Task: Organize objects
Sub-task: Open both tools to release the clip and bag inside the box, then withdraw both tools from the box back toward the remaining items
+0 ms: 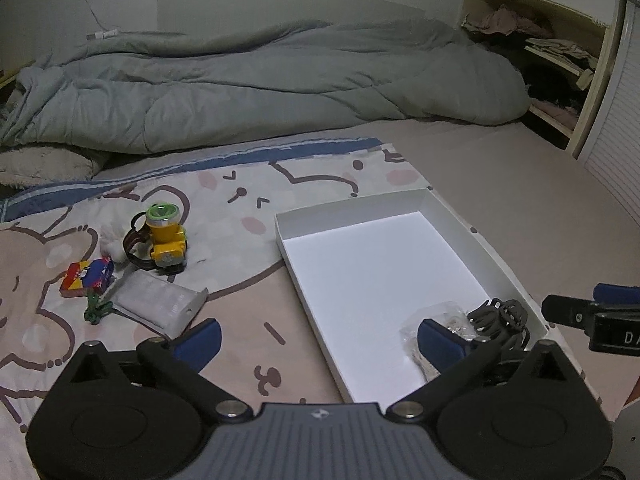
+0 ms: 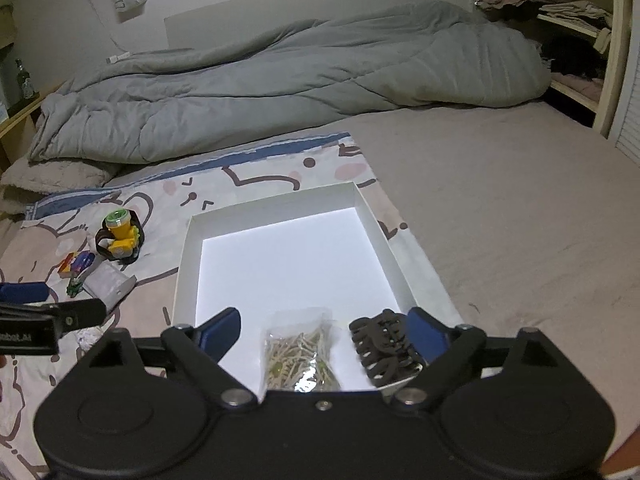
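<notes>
A white shallow box (image 1: 280,228) (image 2: 186,248) lies on the bed. In its near end lie a clear bag of small wooden pegs (image 2: 300,350) (image 1: 440,316) and a dark brown hair claw (image 2: 384,344) (image 1: 500,316). Left of the box lie a yellow headlamp with a dark strap (image 1: 164,240) (image 2: 118,240), a red and blue card box (image 1: 86,276) (image 2: 76,264), a silver packet (image 1: 160,304) (image 2: 108,284) and a small green item (image 1: 96,310). My left gripper (image 1: 320,340) is open and empty at the box's near left edge. My right gripper (image 2: 324,332) is open over the bag and claw.
A patterned cartoon sheet (image 1: 240,184) covers the near bed. A rumpled grey duvet (image 1: 260,80) lies behind. A wooden shelf with clothes (image 1: 560,56) stands at the right. The right gripper shows at the right edge of the left wrist view (image 1: 592,316).
</notes>
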Demonstrator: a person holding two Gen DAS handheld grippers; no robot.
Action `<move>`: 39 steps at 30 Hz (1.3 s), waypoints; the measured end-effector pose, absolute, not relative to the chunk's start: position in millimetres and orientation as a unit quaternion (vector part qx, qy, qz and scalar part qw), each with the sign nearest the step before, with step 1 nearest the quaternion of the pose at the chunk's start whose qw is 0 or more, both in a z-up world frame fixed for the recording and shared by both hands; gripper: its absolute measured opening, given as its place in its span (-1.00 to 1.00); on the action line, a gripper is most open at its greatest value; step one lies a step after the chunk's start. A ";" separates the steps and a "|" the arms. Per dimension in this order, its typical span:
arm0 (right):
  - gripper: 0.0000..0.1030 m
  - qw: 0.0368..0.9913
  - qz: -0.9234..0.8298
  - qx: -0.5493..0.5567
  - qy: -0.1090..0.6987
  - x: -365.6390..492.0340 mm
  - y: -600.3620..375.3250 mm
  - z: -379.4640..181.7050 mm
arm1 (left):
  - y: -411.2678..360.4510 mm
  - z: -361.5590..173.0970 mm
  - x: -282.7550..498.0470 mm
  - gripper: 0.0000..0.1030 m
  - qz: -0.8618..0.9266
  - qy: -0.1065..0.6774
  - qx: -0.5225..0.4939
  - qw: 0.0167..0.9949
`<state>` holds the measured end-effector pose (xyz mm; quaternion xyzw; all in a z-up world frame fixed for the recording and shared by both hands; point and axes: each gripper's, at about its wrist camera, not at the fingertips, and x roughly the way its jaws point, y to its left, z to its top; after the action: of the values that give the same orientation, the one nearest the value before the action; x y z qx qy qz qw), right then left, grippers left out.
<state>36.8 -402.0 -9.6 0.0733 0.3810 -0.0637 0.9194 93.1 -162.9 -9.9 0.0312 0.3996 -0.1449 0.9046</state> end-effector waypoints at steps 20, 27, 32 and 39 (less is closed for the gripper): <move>1.00 0.922 -0.085 0.047 0.375 46.3 -375.9 -12.6 | -126.6 -17.6 100.6 1.00 -0.137 0.391 0.010 0.910; 1.00 0.924 -0.088 0.045 0.369 59.0 -365.2 -17.9 | -108.9 -15.7 104.9 1.00 -0.117 0.388 -0.001 0.914; 1.00 0.927 -0.079 0.044 0.363 70.5 -348.6 -17.2 | -86.4 -15.6 109.6 1.00 -0.098 0.388 -0.004 0.916; 1.00 0.928 -0.060 0.040 0.364 94.7 -317.2 -19.2 | -50.0 -11.7 114.5 1.00 -0.063 0.381 -0.012 0.922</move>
<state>94.7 -317.2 -19.2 0.0398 0.3645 -0.0596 0.9284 114.5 -50.0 -11.7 -0.0125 0.3810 -0.0628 0.9224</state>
